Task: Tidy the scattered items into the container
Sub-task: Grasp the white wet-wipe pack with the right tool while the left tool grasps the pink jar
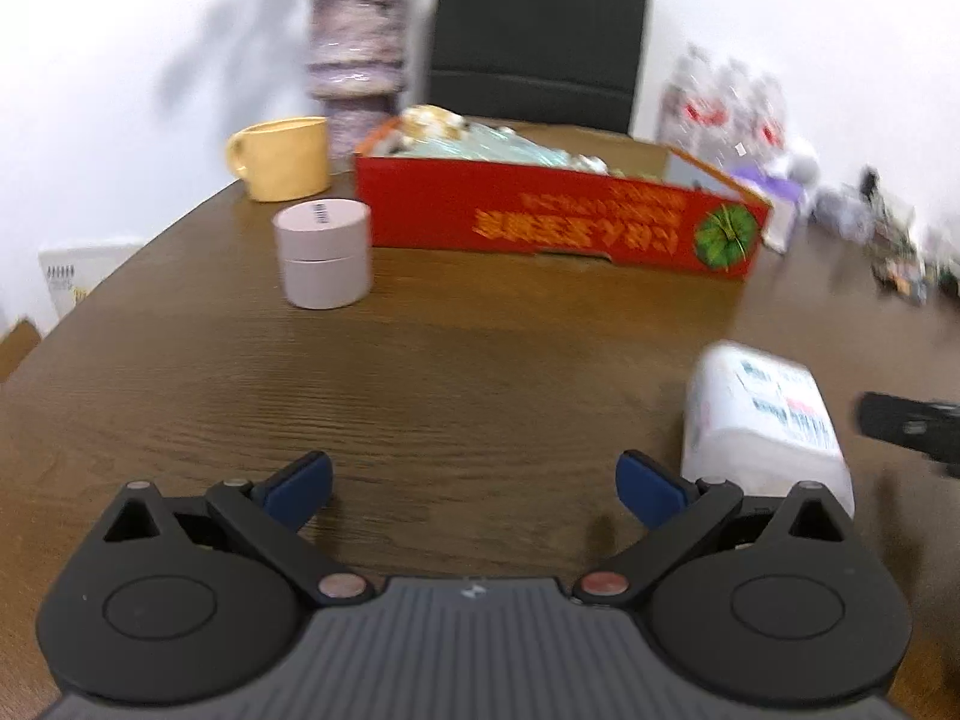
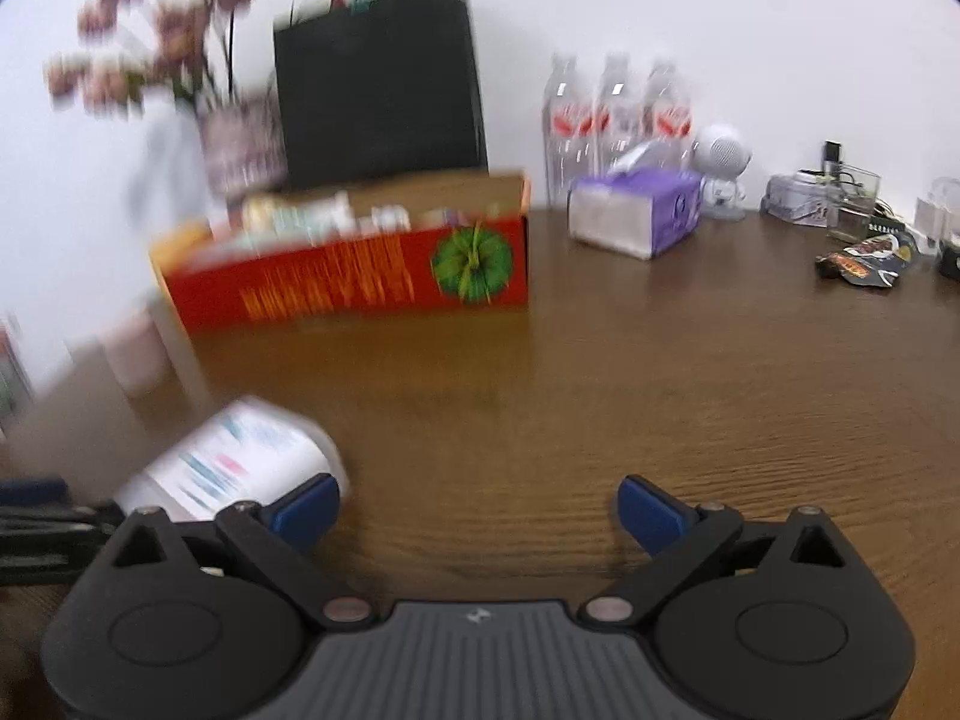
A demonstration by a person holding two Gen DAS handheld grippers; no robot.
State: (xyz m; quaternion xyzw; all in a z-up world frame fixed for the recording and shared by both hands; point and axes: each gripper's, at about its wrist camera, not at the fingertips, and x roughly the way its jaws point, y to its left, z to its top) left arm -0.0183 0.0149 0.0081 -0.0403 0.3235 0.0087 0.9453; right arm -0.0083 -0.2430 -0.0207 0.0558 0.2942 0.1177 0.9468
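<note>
A red cardboard box (image 1: 558, 219) with several packets inside stands at the back of the brown table; it also shows in the right wrist view (image 2: 354, 282). A white tissue pack (image 1: 768, 420) lies on the table just right of my left gripper (image 1: 474, 483), which is open and empty. In the right wrist view the pack (image 2: 240, 459) lies just left of my right gripper (image 2: 477, 510), also open and empty. A pale pink round tin (image 1: 323, 252) stands left of the box.
A yellow mug (image 1: 279, 159), a vase (image 1: 357, 60) and a black bag (image 2: 378, 84) stand behind the box. A purple tissue box (image 2: 636, 213), water bottles (image 2: 612, 114), a white figurine (image 2: 723, 171) and snack wrappers (image 2: 864, 261) sit at the right.
</note>
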